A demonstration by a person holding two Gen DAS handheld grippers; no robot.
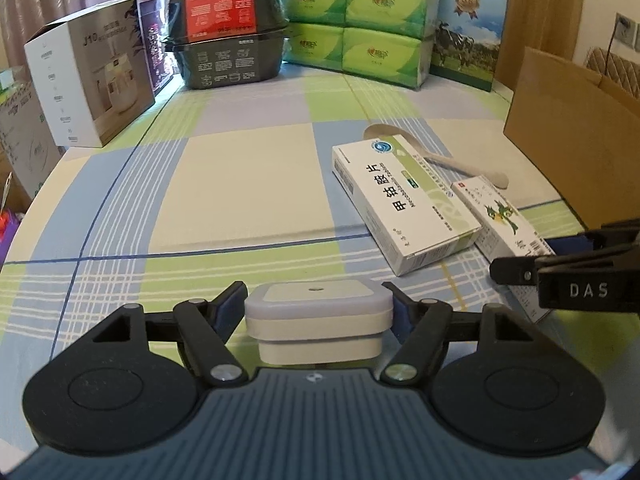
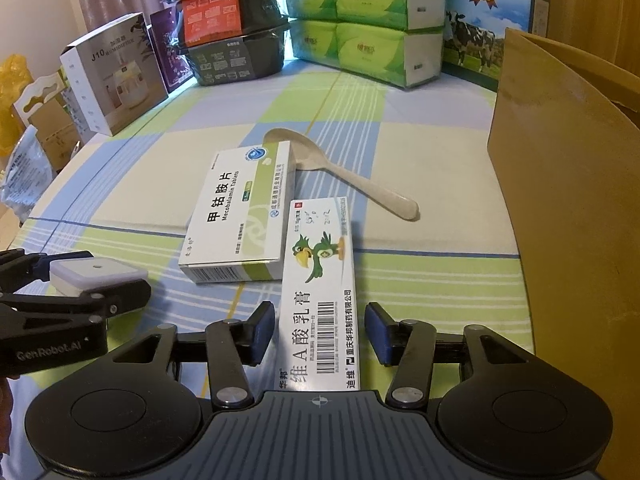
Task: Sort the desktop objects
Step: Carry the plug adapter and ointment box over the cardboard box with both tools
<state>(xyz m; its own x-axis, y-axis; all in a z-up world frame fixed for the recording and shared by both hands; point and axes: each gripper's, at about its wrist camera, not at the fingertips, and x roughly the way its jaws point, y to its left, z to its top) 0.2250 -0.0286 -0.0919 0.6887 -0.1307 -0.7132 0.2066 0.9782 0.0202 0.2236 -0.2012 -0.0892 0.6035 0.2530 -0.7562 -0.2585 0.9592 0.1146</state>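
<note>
On my far left, I see a white and grey cardboard box with a humidifier picture [image 1: 86, 84] standing at the table's edge. Next to it are stacked black plastic food tubs with red and orange labels [image 1: 228, 36], then green packs of tissues [image 1: 360, 24].

My left gripper [image 1: 319, 309] is squeezed shut on a small square white plastic night light [image 1: 318, 320]. Both blue pads press its sides, and it sits just above the checked green, blue and cream tablecloth [image 1: 248, 184].

Near the middle lies a white and green flat medicine box [image 2: 244, 212]. Its far corner covers part of a cream plastic spoon [image 2: 340, 168]. Touching the box's right side is a long white tube box with a green parrot on it [image 2: 320, 292].

My right gripper [image 2: 320, 332] is open, with one blue pad on each side of the parrot box. The pads are close but not pressing it.

On the far right stands a big brown cardboard box [image 2: 568, 184].
</note>
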